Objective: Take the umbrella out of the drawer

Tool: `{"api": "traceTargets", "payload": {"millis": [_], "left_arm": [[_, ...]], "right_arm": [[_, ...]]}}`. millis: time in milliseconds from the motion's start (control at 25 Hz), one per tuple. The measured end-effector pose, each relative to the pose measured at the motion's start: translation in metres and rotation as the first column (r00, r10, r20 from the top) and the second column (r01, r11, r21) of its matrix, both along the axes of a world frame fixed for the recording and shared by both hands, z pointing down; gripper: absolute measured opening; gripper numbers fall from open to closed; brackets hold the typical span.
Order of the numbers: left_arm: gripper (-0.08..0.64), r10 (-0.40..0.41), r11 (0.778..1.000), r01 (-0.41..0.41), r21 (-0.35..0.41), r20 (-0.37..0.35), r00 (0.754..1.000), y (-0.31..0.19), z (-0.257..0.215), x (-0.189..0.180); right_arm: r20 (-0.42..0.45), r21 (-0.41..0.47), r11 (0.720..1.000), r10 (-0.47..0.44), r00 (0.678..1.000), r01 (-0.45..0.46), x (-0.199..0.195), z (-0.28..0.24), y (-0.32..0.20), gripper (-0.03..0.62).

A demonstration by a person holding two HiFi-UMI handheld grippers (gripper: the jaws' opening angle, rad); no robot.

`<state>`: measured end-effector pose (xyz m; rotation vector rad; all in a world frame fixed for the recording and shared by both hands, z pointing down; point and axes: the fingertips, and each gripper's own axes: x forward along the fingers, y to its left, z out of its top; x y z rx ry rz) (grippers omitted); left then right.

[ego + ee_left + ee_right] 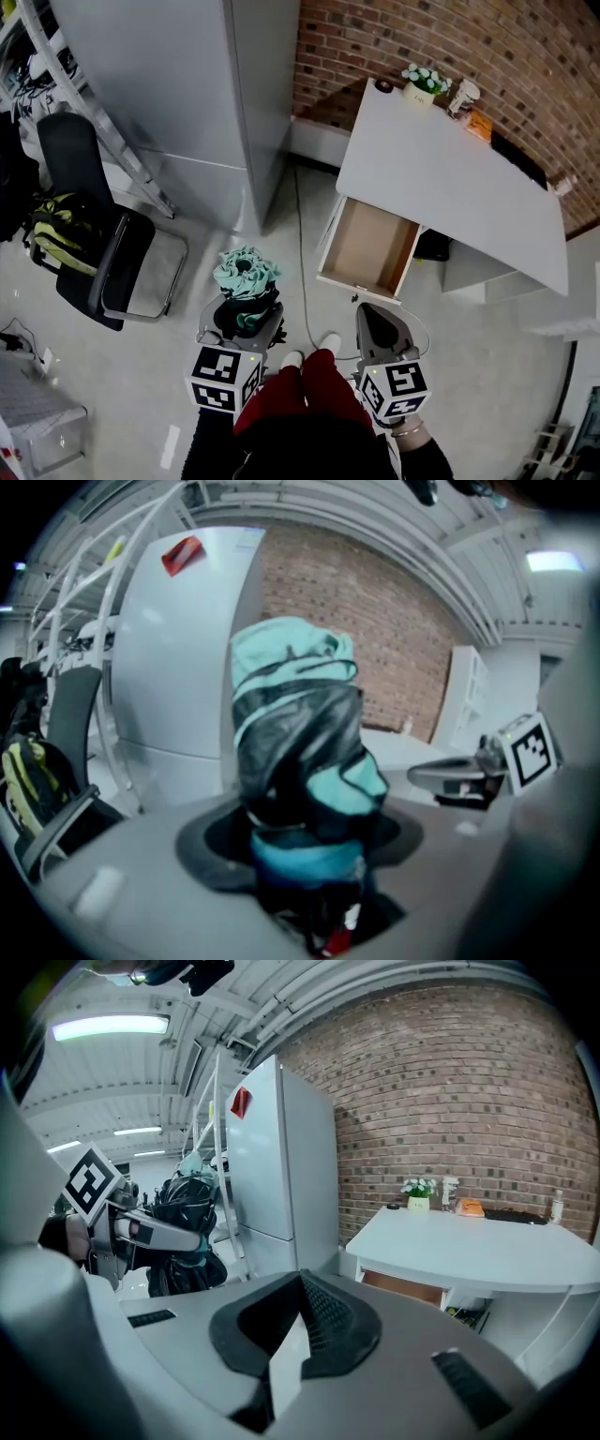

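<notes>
A folded teal-and-black umbrella (246, 277) stands upright between the jaws of my left gripper (246, 323), which is shut on its lower part. In the left gripper view the umbrella (300, 752) fills the middle and hides the left gripper's (300, 850) pads. The wooden drawer (370, 246) under the white desk (441, 178) is pulled out and holds nothing. My right gripper (380, 328) hangs just in front of the drawer, its jaws together on nothing; its own view shows the right gripper (302, 1321) the same way, with the umbrella (187, 1213) off to its left.
A tall grey cabinet (187, 94) stands left of the desk, with a ladder (94, 122) and a black chair (94, 244) further left. A flower pot (424, 84) and small items sit at the desk's far edge. A cable (302, 272) runs across the floor.
</notes>
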<state>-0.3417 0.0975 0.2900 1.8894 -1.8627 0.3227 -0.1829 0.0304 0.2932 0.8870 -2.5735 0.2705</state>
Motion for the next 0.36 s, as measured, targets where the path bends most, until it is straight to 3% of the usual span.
{"api": "traceTargets", "payload": {"millis": [360], "left_arm": [[0.287,-0.002,1.000,0.002,0.004,0.005,1.000,0.0052,0.0015,-0.0088]], "right_arm": [[0.006,0.031,0.999,-0.016,1.000,0.016,-0.0079,-0.0117,0.0034,-0.002]]}}
